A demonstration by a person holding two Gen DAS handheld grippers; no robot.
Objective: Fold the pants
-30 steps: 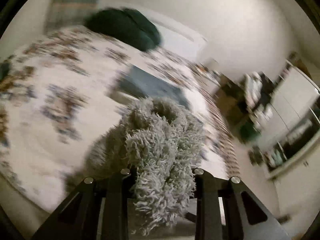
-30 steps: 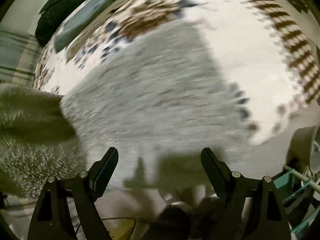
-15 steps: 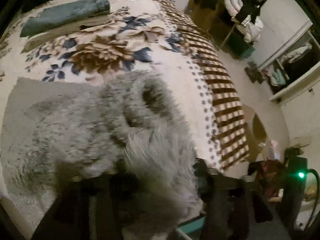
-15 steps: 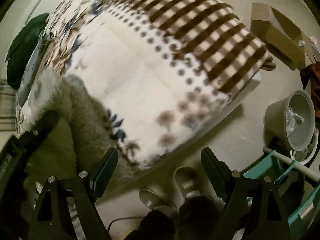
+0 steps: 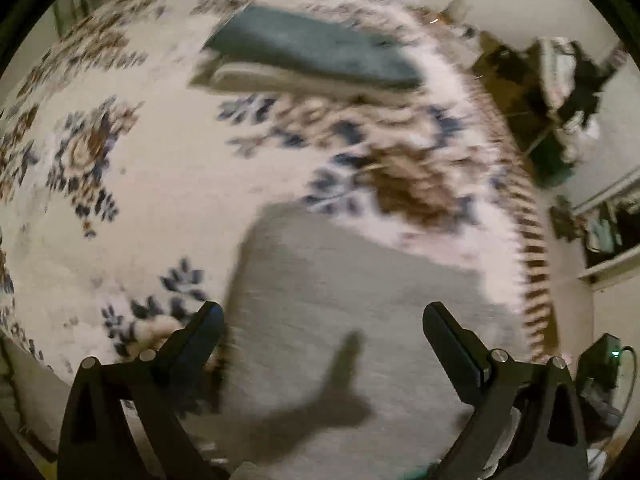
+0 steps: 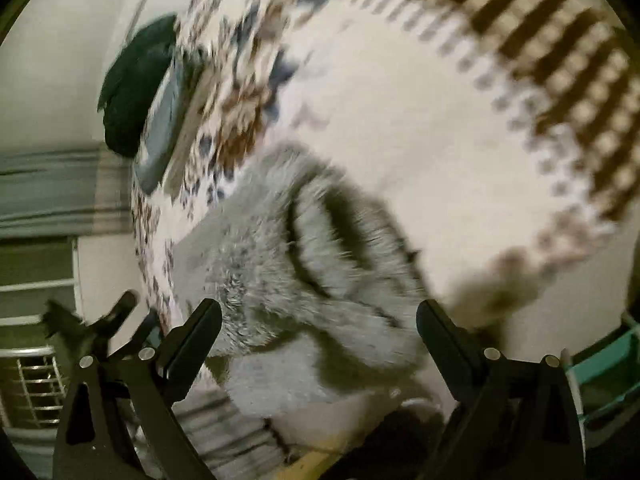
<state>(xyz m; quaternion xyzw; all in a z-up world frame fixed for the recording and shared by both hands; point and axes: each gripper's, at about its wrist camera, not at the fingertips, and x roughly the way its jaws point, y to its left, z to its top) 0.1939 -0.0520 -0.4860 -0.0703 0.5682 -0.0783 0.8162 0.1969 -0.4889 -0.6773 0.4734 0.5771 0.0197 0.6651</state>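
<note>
Grey fuzzy pants (image 6: 304,280) lie bunched on the bed (image 6: 420,120) at 6 o'clock. Left gripper (image 5: 322,332) and right gripper (image 6: 318,328) are both spread, holding nothing.

Right gripper (image 6: 319,332) jaws spread wide, nothing between them. Fuzzy grey pants (image 6: 304,264) lie bunched on the floral bedspread (image 6: 420,120), folds and dark creases showing, just ahead of the fingertips; contact not resolvable. Frame motion-blurred. Far end of the bed: dark green pillow (image 6: 136,84), with a stack of folded clothes (image 6: 168,120) just beside it.
</note>
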